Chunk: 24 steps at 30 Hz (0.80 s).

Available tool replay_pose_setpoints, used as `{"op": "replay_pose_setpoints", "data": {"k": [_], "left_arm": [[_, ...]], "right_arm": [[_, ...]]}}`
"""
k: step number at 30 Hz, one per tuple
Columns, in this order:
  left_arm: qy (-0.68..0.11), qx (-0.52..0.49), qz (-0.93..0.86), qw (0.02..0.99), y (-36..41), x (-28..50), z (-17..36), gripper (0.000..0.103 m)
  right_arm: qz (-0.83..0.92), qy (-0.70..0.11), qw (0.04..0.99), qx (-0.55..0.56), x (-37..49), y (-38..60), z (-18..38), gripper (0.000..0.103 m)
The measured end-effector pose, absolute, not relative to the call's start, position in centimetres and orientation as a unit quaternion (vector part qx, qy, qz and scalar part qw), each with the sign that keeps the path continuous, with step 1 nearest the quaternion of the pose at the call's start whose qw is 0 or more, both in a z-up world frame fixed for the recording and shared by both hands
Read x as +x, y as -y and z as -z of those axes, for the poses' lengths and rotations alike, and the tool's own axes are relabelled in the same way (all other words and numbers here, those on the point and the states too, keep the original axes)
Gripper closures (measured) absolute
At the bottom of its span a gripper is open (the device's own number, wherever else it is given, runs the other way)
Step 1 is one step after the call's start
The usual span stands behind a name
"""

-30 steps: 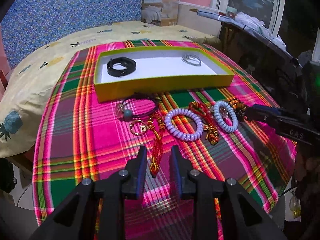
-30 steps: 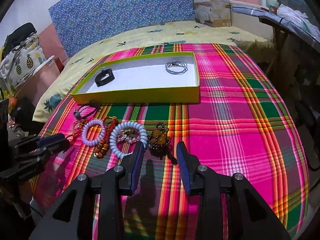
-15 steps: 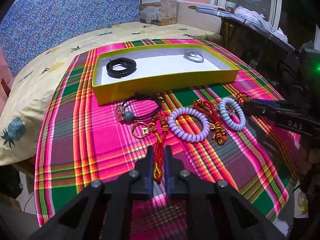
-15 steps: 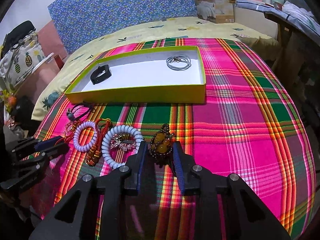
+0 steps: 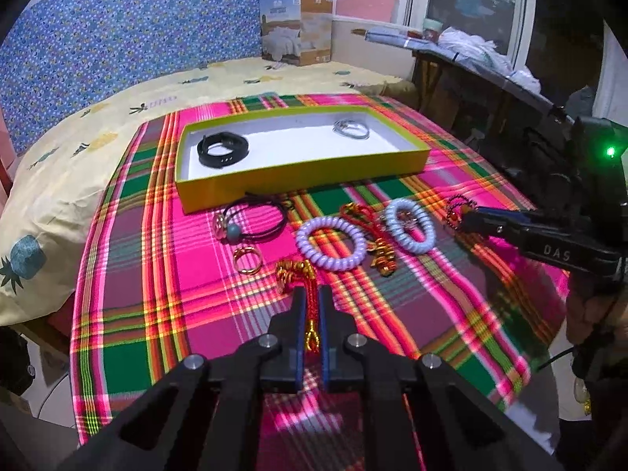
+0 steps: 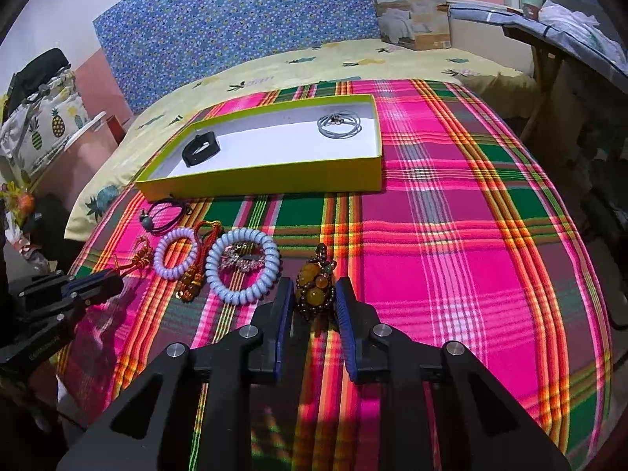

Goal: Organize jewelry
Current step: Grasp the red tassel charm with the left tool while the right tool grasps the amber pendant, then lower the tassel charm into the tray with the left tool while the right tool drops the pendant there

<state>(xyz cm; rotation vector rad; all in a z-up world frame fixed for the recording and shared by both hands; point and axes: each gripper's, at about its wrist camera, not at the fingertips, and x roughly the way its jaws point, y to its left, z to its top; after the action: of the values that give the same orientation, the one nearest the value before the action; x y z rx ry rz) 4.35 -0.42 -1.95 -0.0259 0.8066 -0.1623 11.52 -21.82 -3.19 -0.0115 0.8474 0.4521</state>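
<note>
A yellow-green tray (image 5: 302, 180) with a white floor holds a black band (image 5: 223, 149) and a silver bangle (image 5: 350, 129). My left gripper (image 5: 310, 294) is shut on a red and gold knotted cord (image 5: 298, 274) and lifts it off the plaid cloth. My right gripper (image 6: 314, 290) is shut on an amber bead pendant (image 6: 316, 286); it also shows in the left wrist view (image 5: 467, 216). On the cloth lie a lilac coil tie (image 5: 331, 243), a pale blue coil tie (image 5: 410, 225), a black cord bracelet (image 5: 253, 218), a gold ring (image 5: 247, 261) and another red cord (image 5: 371, 235).
The plaid cloth (image 6: 451, 255) covers a round table beside a bed with a yellow pineapple sheet (image 5: 78, 149). A cardboard box (image 5: 296, 29) stands at the back. A dark desk (image 5: 490, 90) stands at the right.
My left gripper closed on the red cord and raised it. My right gripper closed in on the amber pendant. Both views pulled up from the cloth.
</note>
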Motion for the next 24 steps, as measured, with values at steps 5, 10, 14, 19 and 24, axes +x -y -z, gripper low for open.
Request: {"op": "replay_pose_setpoints", "data": {"k": [5, 10, 14, 19, 24], "left_arm": [[-0.377, -0.021, 0.091, 0.921, 0.8, 3.5, 0.7, 0.097], [-0.364, -0.031, 0.099, 0.925, 0.8, 2.8, -0.4, 0.097], [-0.358, -0.035, 0.101, 0.927, 0.8, 2.9, -1.0, 0.097], [-0.354, -0.037, 0.097, 0.929, 0.5, 3.6, -1.5, 0.097], [-0.347, -0.043, 0.089, 0.933, -0.2, 5.0, -2.2, 0.097]], "right_arm": [[-0.221, -0.396, 0.891, -0.001, 10.5, 22.1, 2.3, 0.081], [-0.224, -0.387, 0.894, 0.003, 9.9, 22.1, 1.6, 0.081], [-0.227, -0.383, 0.896, 0.004, 9.8, 22.1, 1.1, 0.08], [-0.232, -0.377, 0.897, 0.002, 10.0, 21.7, 0.6, 0.08], [-0.236, -0.368, 0.899, -0.003, 10.9, 21.1, -0.3, 0.08]]}}
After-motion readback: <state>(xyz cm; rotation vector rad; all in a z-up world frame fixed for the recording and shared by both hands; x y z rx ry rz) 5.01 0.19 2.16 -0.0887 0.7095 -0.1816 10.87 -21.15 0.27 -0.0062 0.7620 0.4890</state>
